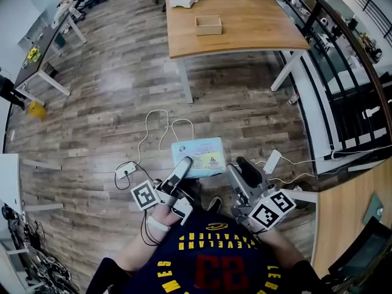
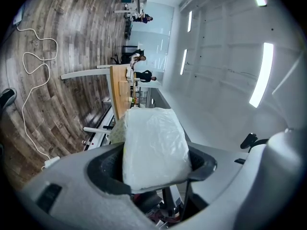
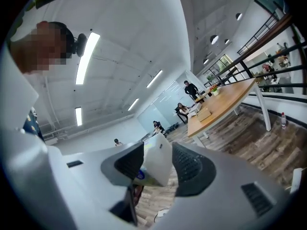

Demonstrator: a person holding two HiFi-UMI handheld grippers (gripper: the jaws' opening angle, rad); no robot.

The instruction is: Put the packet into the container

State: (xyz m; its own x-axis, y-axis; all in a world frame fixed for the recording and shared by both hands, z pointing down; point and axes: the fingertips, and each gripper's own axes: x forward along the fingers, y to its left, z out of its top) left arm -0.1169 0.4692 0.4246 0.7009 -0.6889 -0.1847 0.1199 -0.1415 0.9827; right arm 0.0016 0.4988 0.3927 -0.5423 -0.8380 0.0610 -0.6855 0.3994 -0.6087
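Packet hangs above the wooden floor, close in front of the person, clamped in the left tool. The right tool, at its three o'clock, stands wide, with one packet corner loose between the jaws. The container looks empty on the counter, well apart at twelve o'clock. By my reckoning the pick-up is done; carrying it over and dropping it in remain.
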